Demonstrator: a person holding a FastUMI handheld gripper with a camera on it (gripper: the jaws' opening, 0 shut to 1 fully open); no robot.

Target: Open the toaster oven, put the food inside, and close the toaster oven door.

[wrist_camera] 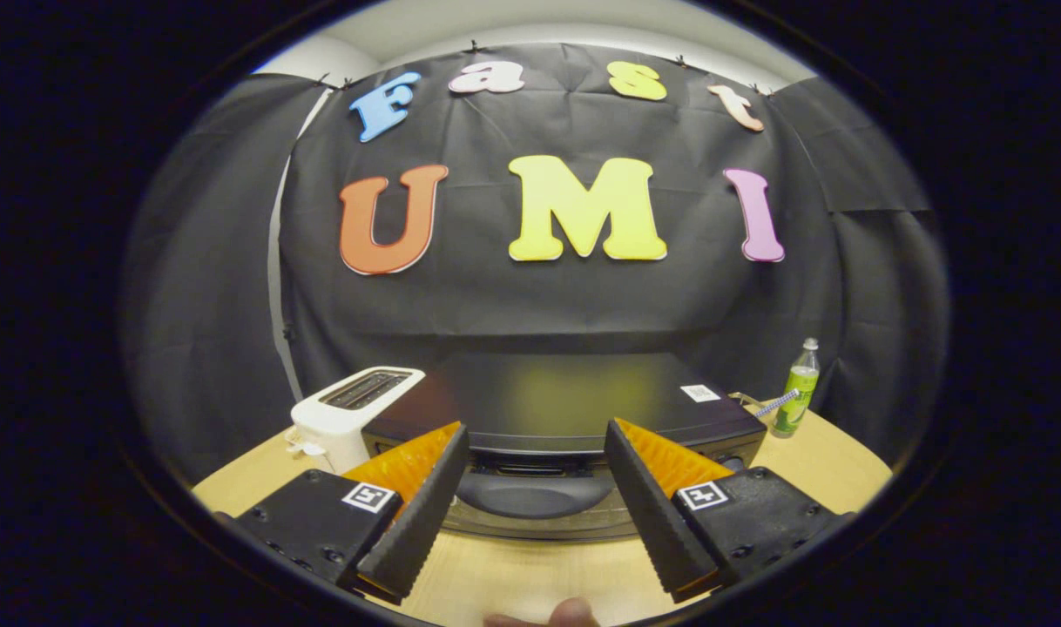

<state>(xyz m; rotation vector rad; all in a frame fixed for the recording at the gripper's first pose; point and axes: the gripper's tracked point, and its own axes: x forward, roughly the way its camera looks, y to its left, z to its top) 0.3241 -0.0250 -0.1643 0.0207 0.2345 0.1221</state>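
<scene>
Tool: the tool [537, 435] has its fingers spread wide and holds nothing; it sits just in front of the toaster oven, raised a little above the oven's top edge.
Fingers: the fingertips [457, 433] reach up to the front upper edge of the toaster oven, one on each side of the door handle, and it is hard to tell whether they touch the oven.
Toaster oven: the black toaster oven [548, 396] stands on the desk straight ahead of the tool, its flat top glossy, with a small white sticker near the back right corner of that top.
Door: the door is shut; its dark rounded handle [535, 494] shows in the gap between the fingers, below the oven's top edge.
Toaster: a white slot toaster [349, 414] stands just beside the toaster oven on its left.
Bottle: a green bottle [797, 389] stands upright to the right of the toaster oven, near its back corner.
Desk: the light wooden desk [831, 479] carries the toaster oven and the things beside it.
Food: none can be made out around the toaster oven.
</scene>
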